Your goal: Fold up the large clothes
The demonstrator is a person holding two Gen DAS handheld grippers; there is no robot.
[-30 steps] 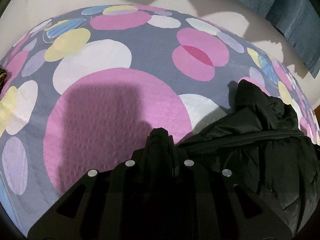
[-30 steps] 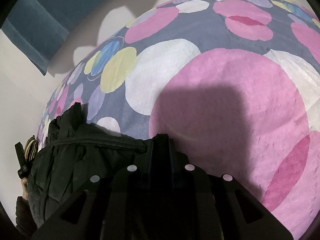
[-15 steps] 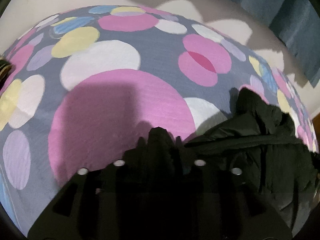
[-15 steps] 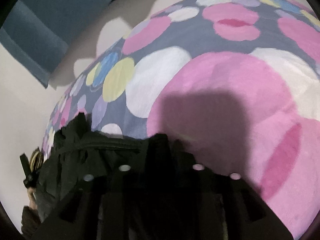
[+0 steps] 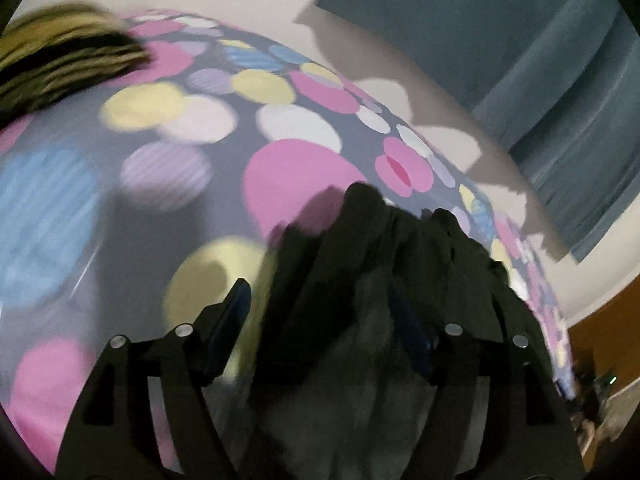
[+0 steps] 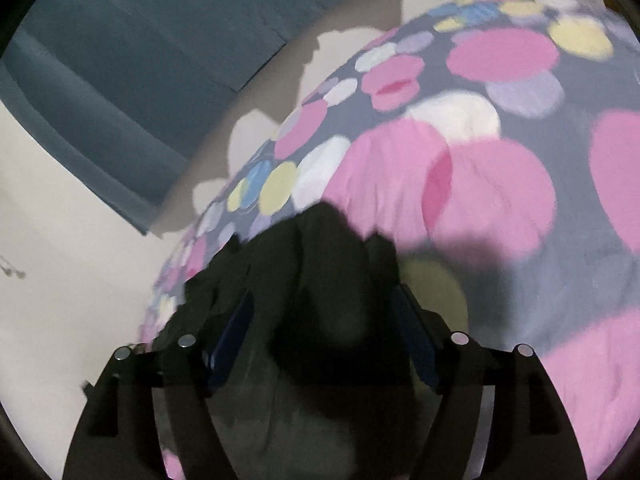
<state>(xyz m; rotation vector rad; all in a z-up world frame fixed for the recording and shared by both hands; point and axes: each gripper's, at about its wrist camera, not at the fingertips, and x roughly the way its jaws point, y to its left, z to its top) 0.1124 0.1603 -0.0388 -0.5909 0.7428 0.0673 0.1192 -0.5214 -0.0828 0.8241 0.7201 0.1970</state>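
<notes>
Both grippers' jaws have just been opening: left gripper (image 5: 320, 316) and right gripper (image 6: 324, 320) stand released over the black puffer jacket (image 5: 400, 264), bunched on the spotted bedspread (image 5: 168, 168). Best next: regrip an outer edge and fold squarely.

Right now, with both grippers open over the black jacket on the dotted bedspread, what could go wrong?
1. The black jacket lies bunched between the spread fingers of the left gripper and right gripper, whose jaws have just been opening; the released fold may spring back.
2. Loose fabric could snag on a finger as the grippers leave.
3. The jacket sits near the edge of the bedspread and might slide off.
</notes>
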